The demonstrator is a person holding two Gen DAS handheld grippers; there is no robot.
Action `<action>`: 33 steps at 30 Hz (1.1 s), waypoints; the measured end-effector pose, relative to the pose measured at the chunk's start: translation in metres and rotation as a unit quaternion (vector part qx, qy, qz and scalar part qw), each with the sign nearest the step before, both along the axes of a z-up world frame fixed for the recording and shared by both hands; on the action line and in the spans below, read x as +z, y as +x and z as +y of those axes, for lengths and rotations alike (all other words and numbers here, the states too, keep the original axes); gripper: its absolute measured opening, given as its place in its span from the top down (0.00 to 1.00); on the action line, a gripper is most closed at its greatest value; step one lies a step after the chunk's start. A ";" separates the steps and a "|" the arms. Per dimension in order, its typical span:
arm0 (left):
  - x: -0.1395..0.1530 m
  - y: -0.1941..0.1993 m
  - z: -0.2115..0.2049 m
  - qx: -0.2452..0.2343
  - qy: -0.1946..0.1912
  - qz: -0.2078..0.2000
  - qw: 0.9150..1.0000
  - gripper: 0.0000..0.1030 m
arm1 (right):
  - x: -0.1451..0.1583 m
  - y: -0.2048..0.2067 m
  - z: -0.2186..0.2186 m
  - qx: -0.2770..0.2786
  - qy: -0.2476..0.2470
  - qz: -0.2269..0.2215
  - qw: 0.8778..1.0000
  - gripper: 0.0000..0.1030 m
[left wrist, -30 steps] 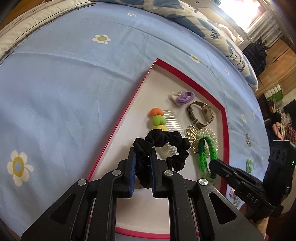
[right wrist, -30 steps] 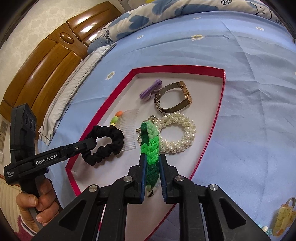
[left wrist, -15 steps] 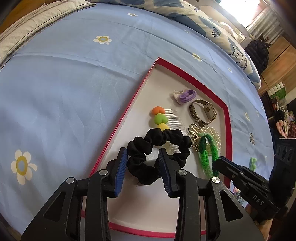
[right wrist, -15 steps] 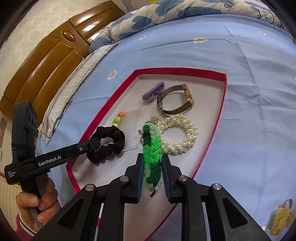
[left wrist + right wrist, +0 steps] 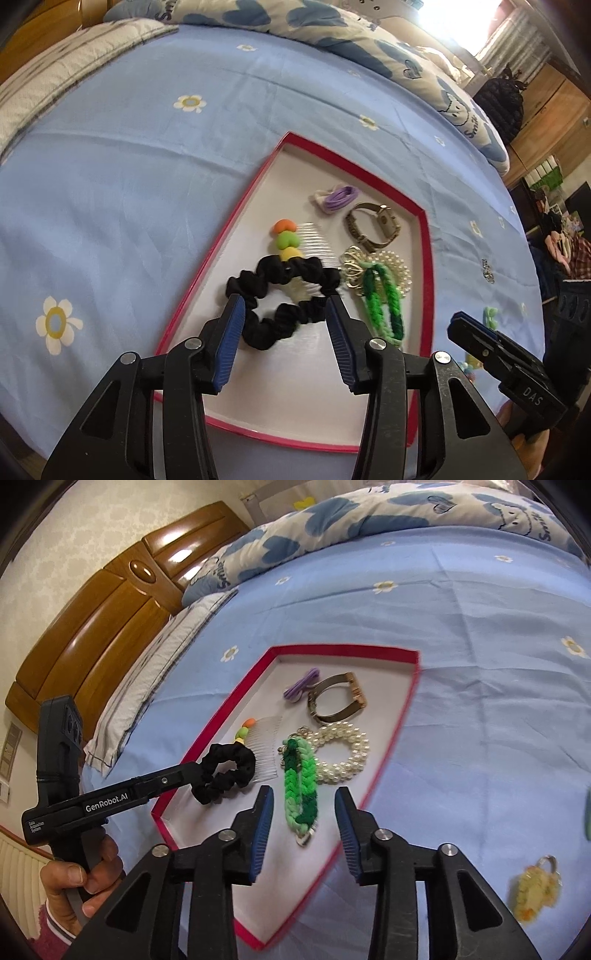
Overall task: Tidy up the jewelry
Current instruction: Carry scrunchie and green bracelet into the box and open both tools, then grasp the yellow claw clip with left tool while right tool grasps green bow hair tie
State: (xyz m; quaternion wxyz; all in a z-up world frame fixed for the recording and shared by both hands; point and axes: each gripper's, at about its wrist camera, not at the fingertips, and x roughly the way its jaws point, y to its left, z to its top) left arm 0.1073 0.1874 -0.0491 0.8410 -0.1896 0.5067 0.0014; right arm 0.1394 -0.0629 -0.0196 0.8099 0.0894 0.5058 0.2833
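A red-rimmed white tray lies on the blue bedsheet. In it lie a black scrunchie, a green braided bracelet, a pearl bracelet, a clear comb with coloured hearts, a watch and a purple hair tie. My left gripper is open, its jaws on either side of the scrunchie. My right gripper is open around the green bracelet's near end.
A yellow charm and a green item lie on the sheet right of the tray. A small metal charm lies further back. Pillows and a wooden headboard stand at the far side.
Both grippers opened and drew back. The left let go of the black scrunchie, the right let go of the green bracelet; both items now lie in the tray.
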 end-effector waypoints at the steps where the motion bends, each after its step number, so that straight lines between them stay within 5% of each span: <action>1: 0.003 0.000 -0.002 -0.002 -0.002 -0.003 1.000 0.57 | 0.002 -0.002 -0.004 -0.003 0.000 -0.002 1.000 0.62; 18: 0.030 -0.003 -0.084 -0.083 -0.007 -0.025 0.996 0.52 | 0.020 -0.029 -0.122 -0.101 -0.014 -0.016 0.995 0.60; 33: 0.023 -0.003 -0.188 -0.184 0.001 -0.004 0.983 0.47 | 0.005 -0.036 -0.210 -0.175 -0.028 -0.006 0.984 0.57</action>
